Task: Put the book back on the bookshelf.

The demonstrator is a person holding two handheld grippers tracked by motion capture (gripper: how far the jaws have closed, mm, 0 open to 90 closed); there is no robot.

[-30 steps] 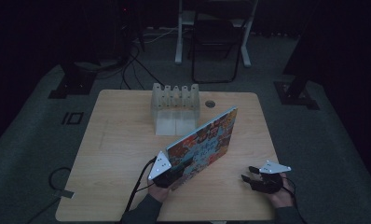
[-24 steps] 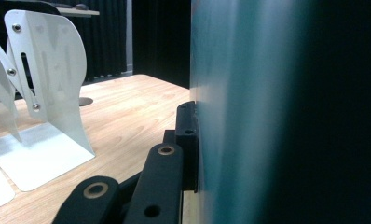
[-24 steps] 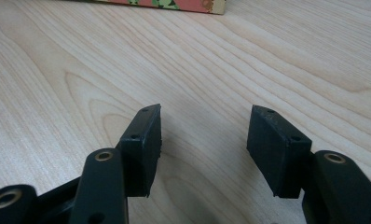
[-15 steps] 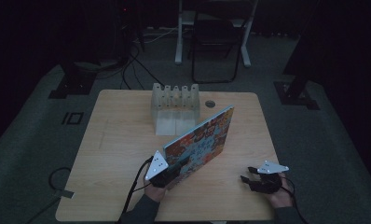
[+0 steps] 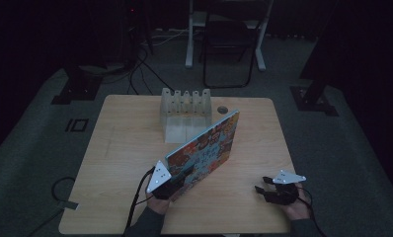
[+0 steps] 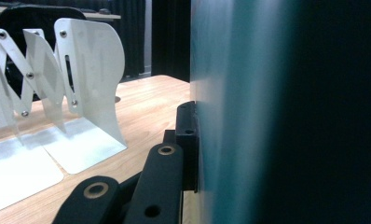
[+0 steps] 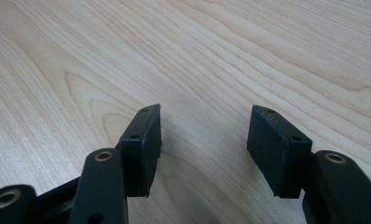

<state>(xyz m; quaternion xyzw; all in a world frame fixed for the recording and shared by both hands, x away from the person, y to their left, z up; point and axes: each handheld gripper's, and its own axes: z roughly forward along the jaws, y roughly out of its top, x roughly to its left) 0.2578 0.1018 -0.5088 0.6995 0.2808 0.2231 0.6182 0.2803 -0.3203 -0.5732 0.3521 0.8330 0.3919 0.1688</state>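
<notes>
Book first: the large flat picture book with the busy colourful cover stands tilted on its lower edge on the pale wooden tabletop, and my left tongs are clamped on its near lower corner, with the cover reaching up and away from them. In the left gripper view a black pad presses flat against the book's teal face. Beyond the left tongs, past the book's far end, stands the white accordion-style metal book rack with its upright dividers. I judge the step is carrying the book to a slot there, so I should keep it upright, line its edge up with a gap between dividers and lower it gently. My right tongs rest half open on nothing, low over bare wood well to the right of the book.
</notes>
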